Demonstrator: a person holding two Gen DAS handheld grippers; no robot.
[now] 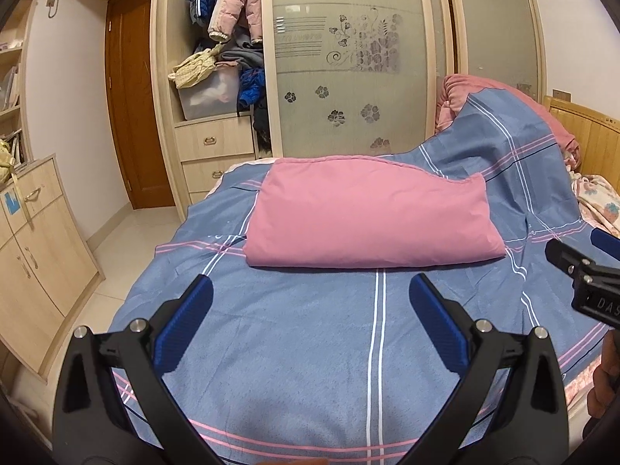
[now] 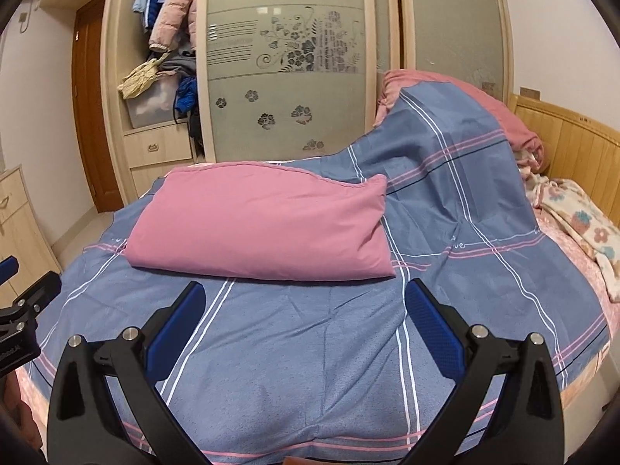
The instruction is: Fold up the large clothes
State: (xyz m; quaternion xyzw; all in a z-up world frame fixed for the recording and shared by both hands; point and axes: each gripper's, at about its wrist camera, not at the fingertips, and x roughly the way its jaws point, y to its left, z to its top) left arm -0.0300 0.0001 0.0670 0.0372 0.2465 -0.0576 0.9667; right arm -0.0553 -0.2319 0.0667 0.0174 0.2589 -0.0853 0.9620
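Note:
A pink cloth [image 1: 368, 217] lies folded into a thick rectangle on the blue plaid bedspread [image 1: 294, 348]; it also shows in the right wrist view [image 2: 259, 224]. My left gripper [image 1: 310, 290] is open and empty, held above the bedspread a little in front of the cloth's near edge. My right gripper [image 2: 306, 294] is open and empty, likewise just short of the near edge. The right gripper also shows at the right edge of the left wrist view [image 1: 585, 271]. The left gripper's body shows at the left edge of the right wrist view [image 2: 23, 310].
The bedspread [image 2: 445, 178] rises over a heap of pink bedding [image 2: 500, 108] at the far right. A floral blanket [image 2: 577, 228] lies by the wooden headboard [image 2: 573, 135]. A wardrobe with sliding doors [image 1: 348, 58] stands behind the bed. A low cabinet [image 1: 35, 240] stands left.

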